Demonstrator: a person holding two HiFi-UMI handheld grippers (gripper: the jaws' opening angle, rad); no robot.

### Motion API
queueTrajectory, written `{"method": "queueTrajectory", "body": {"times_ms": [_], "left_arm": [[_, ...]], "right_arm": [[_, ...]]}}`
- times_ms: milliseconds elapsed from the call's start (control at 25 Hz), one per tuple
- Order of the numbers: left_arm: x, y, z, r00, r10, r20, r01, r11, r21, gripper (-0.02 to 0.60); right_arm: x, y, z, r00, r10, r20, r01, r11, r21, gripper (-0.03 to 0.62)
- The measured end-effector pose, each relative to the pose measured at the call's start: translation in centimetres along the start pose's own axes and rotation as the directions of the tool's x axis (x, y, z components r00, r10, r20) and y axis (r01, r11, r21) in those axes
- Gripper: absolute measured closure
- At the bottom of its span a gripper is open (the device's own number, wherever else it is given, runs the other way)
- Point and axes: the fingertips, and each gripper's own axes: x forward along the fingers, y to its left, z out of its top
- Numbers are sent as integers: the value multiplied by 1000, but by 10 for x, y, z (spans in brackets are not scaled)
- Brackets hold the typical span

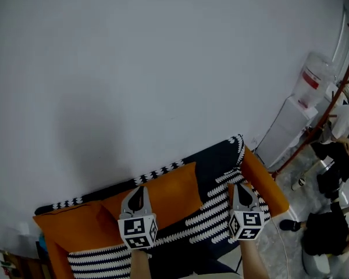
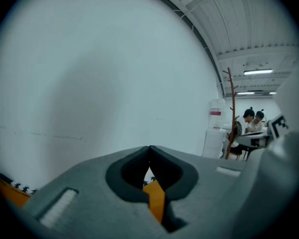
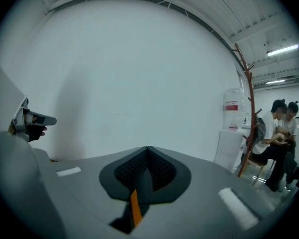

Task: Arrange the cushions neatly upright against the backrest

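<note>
Cushions nearly lined up, both tongs shut and empty.

Head view: the centre orange fabric cushion (image 1: pixel 168 193) and the left orange fabric cushion (image 1: pixel 75 225) lean on the backrest of the navy sofa with white stripes (image 1: pixel 212 217), down at 6 to 7 o'clock. I can't tell if the orange piece at 4 o'clock (image 1: pixel 267 185) needs standing up. My left tongs (image 1: pixel 141 189) and right tongs (image 1: pixel 242 186) point at the sofa, jaws pressed together on nothing.

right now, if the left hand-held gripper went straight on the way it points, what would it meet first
Probably the orange cushion just beyond the shut left hand-held gripper. Depth is unclear, so it might pass over the cushion and reach the white wall.
</note>
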Motion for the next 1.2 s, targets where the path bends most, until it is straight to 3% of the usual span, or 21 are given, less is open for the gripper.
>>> {"method": "queueTrajectory", "body": {"times_ms": [120,240,440,680,880,1200], "left_arm": [[16,-25,-7,996,-90,-20,90,996,24,575],[33,-59,-20,978,-200,-50,203,978,48,574],[56,-124,-42,926,-359,-115,369,927,72,534],[76,-202,-66,866,-463,-187,485,869,95,488],[88,-257,-95,819,-504,-274,549,828,117,474],[150,-341,-150,778,-482,-403,581,796,169,403]], "right_arm": [[-22,-22,-17,996,-86,-31,87,996,22,575],[-54,-47,-44,979,-187,-80,192,980,54,549],[-107,-83,-91,932,-309,-190,330,940,92,508],[-145,-129,-137,882,-368,-293,415,903,113,474],[-158,-156,-182,854,-354,-383,431,892,137,438],[-111,-213,-261,846,-193,-496,320,929,185,387]]}}
